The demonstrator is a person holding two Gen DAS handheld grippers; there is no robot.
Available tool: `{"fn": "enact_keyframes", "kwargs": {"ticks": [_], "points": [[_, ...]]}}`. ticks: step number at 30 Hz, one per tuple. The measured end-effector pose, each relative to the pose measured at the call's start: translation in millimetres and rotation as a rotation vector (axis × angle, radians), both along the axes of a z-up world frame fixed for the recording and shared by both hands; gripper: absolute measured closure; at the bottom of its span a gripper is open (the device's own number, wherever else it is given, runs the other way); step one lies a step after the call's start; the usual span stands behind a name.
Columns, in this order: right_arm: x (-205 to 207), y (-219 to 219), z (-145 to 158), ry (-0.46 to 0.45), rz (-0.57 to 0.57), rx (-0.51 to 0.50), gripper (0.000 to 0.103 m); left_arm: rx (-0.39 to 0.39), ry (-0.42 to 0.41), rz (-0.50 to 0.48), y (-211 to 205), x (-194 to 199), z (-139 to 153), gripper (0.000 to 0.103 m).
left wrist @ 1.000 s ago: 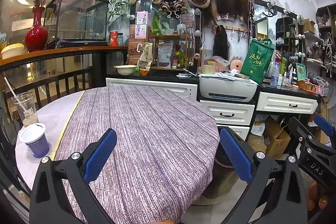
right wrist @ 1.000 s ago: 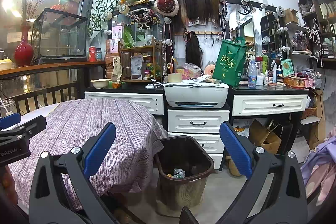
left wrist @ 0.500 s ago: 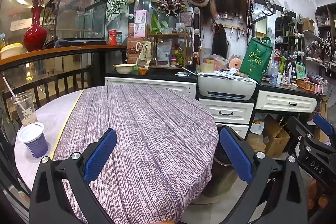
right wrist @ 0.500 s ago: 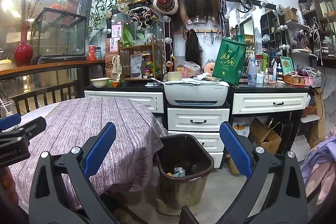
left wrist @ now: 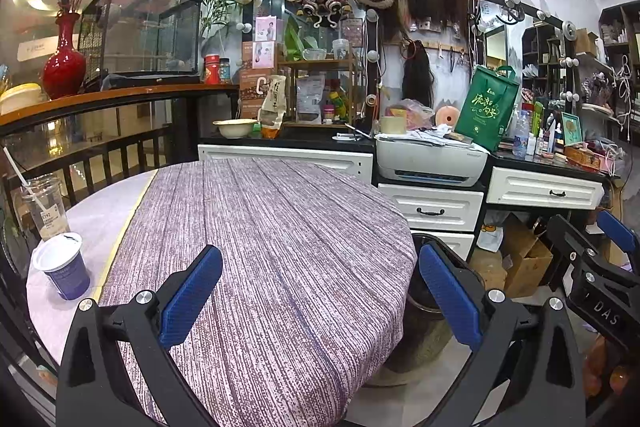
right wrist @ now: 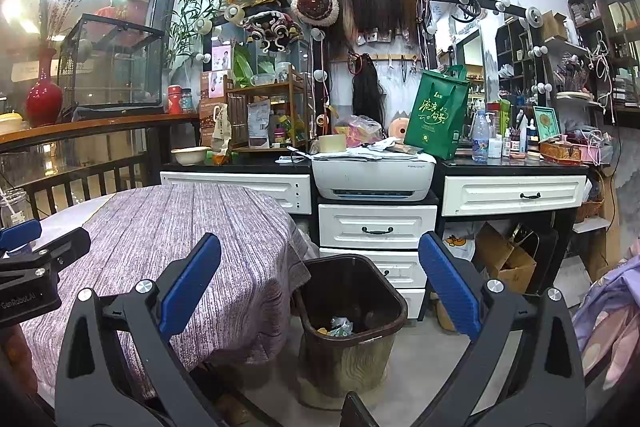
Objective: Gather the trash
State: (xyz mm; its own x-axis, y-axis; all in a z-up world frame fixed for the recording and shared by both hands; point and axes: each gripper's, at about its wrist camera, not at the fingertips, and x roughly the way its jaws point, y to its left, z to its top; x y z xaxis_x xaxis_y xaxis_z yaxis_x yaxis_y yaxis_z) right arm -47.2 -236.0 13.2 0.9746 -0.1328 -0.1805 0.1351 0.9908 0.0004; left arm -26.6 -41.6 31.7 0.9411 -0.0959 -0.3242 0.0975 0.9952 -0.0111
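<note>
A purple paper cup (left wrist: 62, 265) with a white lid and a clear plastic cup (left wrist: 43, 205) with a straw stand at the far left of the round table (left wrist: 260, 247) with its purple striped cloth. My left gripper (left wrist: 320, 291) is open and empty above the table's near side. A dark brown trash bin (right wrist: 348, 307) with some scraps inside stands on the floor right of the table. My right gripper (right wrist: 320, 291) is open and empty, above and in front of the bin. The right gripper also shows in the left wrist view (left wrist: 600, 267).
White drawer cabinets (right wrist: 376, 227) with a printer (right wrist: 372, 175) stand behind the bin. A green bag (right wrist: 438, 115), bottles and clutter fill the black countertop. Cardboard boxes (right wrist: 504, 259) sit under the desk. A wooden railing (left wrist: 100, 99) with a red vase (left wrist: 64, 59) runs at the left.
Both views have shifted only slightly. Both grippers stay open and empty, and the cups and the bin have not moved.
</note>
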Motion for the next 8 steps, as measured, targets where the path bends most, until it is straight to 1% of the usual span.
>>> {"fn": "enact_keyframes", "kwargs": {"ticks": [8], "points": [[-0.2,0.1,0.2,0.004,0.002,0.000,0.006,0.001,0.012,-0.001,0.6,1.0,-1.2,0.005]]}}
